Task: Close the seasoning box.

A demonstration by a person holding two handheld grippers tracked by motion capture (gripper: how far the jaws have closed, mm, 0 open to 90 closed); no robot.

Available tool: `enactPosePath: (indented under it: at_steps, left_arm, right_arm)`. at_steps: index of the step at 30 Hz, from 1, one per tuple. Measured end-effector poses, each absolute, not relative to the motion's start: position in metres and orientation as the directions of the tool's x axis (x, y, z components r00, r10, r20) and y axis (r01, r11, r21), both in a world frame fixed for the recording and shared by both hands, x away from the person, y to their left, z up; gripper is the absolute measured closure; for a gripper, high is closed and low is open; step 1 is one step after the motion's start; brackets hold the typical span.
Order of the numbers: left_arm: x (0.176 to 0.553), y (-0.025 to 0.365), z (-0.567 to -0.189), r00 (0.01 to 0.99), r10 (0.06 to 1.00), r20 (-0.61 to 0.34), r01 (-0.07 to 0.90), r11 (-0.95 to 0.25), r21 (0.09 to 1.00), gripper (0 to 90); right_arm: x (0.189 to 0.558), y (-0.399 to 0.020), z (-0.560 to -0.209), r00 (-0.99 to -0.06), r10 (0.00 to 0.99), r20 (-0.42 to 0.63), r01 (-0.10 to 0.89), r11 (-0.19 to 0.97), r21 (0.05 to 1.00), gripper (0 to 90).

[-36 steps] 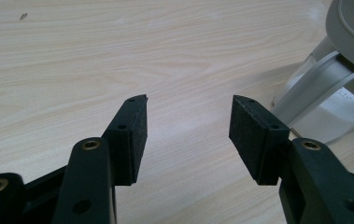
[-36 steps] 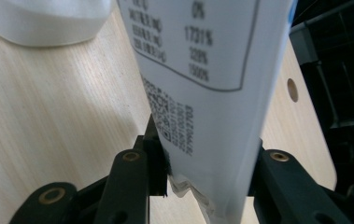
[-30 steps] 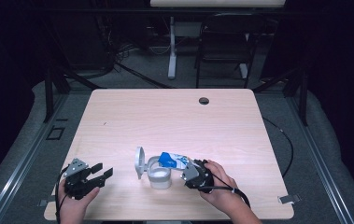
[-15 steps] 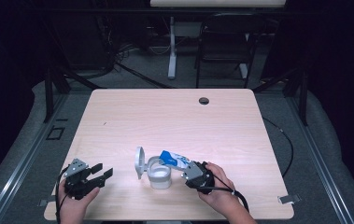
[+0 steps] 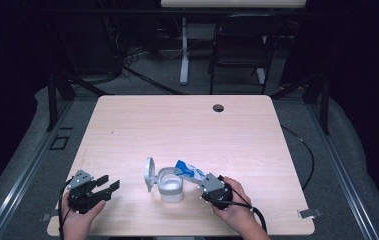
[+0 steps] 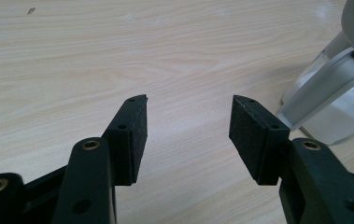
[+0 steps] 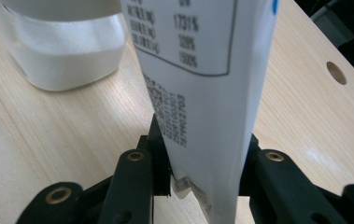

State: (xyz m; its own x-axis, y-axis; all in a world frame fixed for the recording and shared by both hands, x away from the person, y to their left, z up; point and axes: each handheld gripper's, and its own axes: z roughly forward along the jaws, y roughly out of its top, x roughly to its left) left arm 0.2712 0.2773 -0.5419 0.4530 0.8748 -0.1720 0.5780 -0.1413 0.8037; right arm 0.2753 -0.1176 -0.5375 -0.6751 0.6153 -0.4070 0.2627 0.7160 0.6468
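Packet (image 5: 188, 170), blue and white, is tilting over the open plastic jar (image 5: 169, 184) near the table's (image 5: 187, 120) front edge in the high view, pinched by the right gripper (image 5: 200, 181); the left gripper (image 5: 108, 184) is idling apart. Left gripper view: jaws are gaping wide on nothing, jar cropped. Right gripper view: jaws are squeezing the packet's (image 7: 202, 93) lower seam; it is looking light, soft, crumple-prone, its mouth cut off.

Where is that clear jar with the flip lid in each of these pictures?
High view: the jar stands near the table's front edge, at centre, lid open to its left.
Left gripper view: at the right edge, jar beyond the right jaw.
Right gripper view: top left, jar behind the white packet.
Shared landmark: the pale wooden table.
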Motion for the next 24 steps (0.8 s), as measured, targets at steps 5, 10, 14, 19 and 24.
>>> enactPosePath:
  at_steps: [5, 10, 14, 19, 24]
  left_arm:
    - [0.271, 0.279, -0.542, 0.452, 0.875, -0.173, 0.579, -0.14, 0.803, 47.1]
    - [0.272, 0.279, -0.542, 0.451, 0.875, -0.176, 0.581, -0.137, 0.802, 47.1]
    - [0.271, 0.28, -0.542, 0.449, 0.876, -0.178, 0.588, -0.139, 0.797, 47.2]
    - [0.272, 0.28, -0.542, 0.45, 0.875, -0.177, 0.588, -0.141, 0.797, 47.1]
    - [0.272, 0.281, -0.542, 0.446, 0.876, -0.182, 0.581, -0.128, 0.804, 47.1]
  right_arm:
    - [0.276, -0.119, -0.538, -0.669, 0.645, -0.368, 0.284, 0.68, 0.676, 68.8]
    - [0.277, -0.124, -0.539, -0.665, 0.68, -0.308, 0.309, 0.627, 0.715, 68.8]
    - [0.278, -0.126, -0.538, -0.659, 0.701, -0.273, 0.324, 0.592, 0.738, 68.9]
    - [0.28, -0.129, -0.538, -0.649, 0.725, -0.229, 0.343, 0.548, 0.763, 68.8]
    - [0.283, -0.133, -0.539, -0.633, 0.751, -0.19, 0.361, 0.503, 0.786, 68.8]
